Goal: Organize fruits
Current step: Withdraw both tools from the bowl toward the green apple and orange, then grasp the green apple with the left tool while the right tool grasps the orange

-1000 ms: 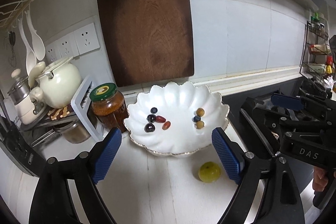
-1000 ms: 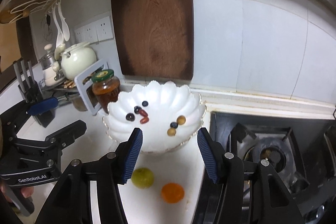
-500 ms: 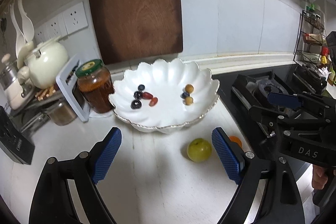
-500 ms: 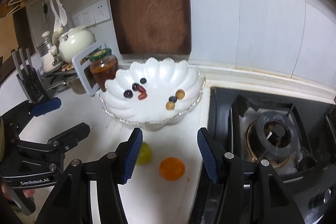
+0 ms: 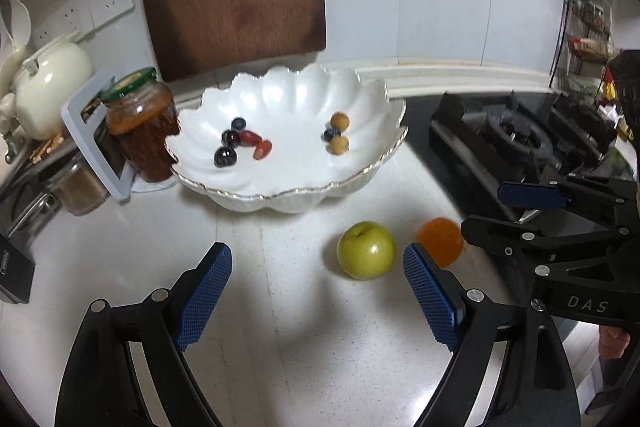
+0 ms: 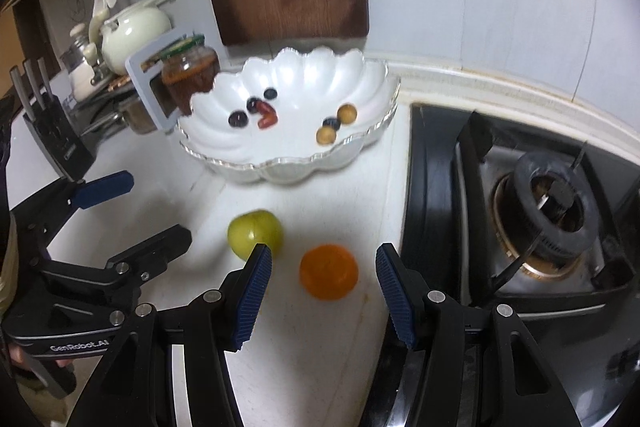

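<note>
both tools wide, empty – left tool [image 5: 316, 291], right tool [image 6: 322, 283]; green apple [image 5: 366, 249] stem-up beside orange [image 6: 329, 271].

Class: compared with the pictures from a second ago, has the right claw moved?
Yes. The right claw has drawn back from the white bowl, and the orange now lies between its fingers.

Dim indoor light, heavy fisheye warp

Glare pools on the counter [image 5: 300, 339]; soft shadows fall beneath; right view motion-blurred, corners vignetted black.
</note>
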{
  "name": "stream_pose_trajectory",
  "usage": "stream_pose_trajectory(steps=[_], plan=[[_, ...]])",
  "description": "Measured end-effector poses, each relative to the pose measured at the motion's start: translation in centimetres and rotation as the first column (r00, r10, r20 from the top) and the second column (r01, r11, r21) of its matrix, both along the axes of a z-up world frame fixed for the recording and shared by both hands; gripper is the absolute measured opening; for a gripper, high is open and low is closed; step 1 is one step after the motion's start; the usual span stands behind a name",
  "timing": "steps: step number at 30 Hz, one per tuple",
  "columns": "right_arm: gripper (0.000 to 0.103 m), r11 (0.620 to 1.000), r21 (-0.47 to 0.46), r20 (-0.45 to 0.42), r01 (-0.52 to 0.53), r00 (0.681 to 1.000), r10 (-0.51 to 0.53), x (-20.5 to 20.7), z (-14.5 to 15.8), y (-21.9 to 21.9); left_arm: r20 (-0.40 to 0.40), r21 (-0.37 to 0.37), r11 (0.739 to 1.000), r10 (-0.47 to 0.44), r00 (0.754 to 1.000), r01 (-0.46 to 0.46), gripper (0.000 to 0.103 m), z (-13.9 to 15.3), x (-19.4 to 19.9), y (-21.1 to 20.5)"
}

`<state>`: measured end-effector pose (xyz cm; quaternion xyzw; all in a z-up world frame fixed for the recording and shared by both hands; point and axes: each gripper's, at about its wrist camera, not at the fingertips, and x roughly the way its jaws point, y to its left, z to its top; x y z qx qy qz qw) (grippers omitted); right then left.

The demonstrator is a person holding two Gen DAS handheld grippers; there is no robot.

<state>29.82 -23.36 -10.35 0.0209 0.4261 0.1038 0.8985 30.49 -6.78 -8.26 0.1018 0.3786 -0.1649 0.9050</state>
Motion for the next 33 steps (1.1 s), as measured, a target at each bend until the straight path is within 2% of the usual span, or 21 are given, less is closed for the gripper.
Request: stream_pose_trajectory(steps=[9,14,22,24,33], plan=[[0.055,1.000,0.014,-0.067,-0.002,0.998,0.002,1.3,-2.7,-0.1,-0.015,0.014,0.998,-0.065,0.998,0.066,0.086,-2.8,0.9,-1.0],[0.055,1.000,0.008,-0.092,-0.006,0.996,0.006,2.1,-3.9,-0.3,-0.038,-0.006,0.995,-0.103,0.994,0.103,0.081,-3.9,1.7,-1.2],[0.055,0.999,0.031,-0.133,-0.026,0.991,0.030,3.2,-5.2,-0.6,-0.048,-0.035,0.985,-0.171,0.984,0.169,0.078,-4.2,2.5,-1.8],[0.055,0.997,0.067,-0.151,-0.026,0.988,0.036,3.5,-5.5,-0.9,-0.052,-0.046,0.983,-0.181,0.982,0.179,0.078,-4.2,2.8,-1.9],[0.054,0.991,0.129,-0.171,-0.026,0.984,0.048,4.6,-6.2,-1.4,-0.172,-0.142,0.976,-0.187,0.967,0.163,0.076,-5.5,5.0,-1.8]])
